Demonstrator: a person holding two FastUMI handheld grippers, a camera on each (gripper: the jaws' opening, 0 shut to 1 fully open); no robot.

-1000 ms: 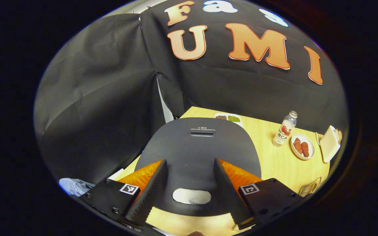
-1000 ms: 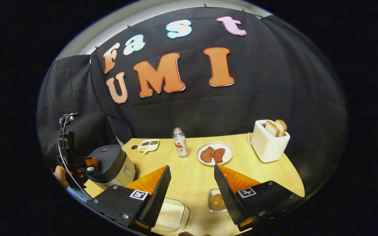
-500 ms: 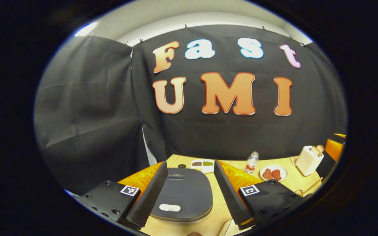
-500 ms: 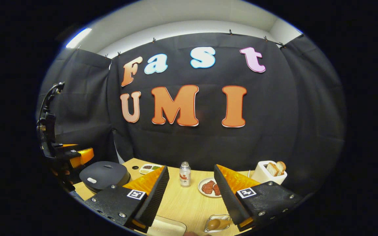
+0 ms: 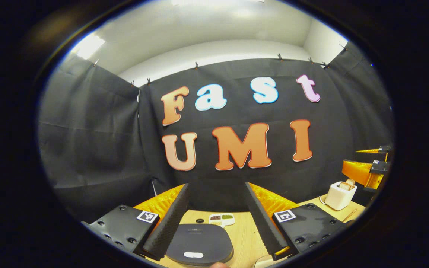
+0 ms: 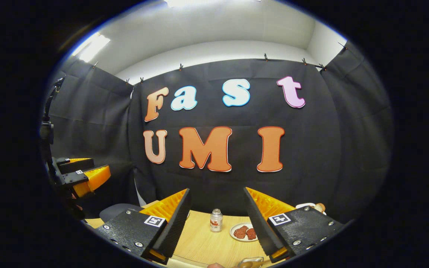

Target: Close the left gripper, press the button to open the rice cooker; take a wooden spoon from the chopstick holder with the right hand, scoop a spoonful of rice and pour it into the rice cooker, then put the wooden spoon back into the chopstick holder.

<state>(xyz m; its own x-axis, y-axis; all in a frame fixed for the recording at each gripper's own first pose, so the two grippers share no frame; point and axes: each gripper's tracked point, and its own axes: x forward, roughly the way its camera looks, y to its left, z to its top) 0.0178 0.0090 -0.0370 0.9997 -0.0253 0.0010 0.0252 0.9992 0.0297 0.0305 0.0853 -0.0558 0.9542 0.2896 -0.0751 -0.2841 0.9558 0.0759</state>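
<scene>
Left gripper (image 5: 216, 212): jaws wide, closed rice cooker (image 5: 199, 244) lid between, below. Right gripper (image 6: 216, 214): jaws wide, bottle (image 6: 216, 220) between; plate (image 6: 244, 232), possibly meat.

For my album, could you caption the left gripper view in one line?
Open left tool raised above the closed rice cooker on a wooden table, toaster at right.

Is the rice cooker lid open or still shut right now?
Shut. The dark rice cooker lid lies flat on the cooker, its pale button facing up, below the open left tongs.
</scene>
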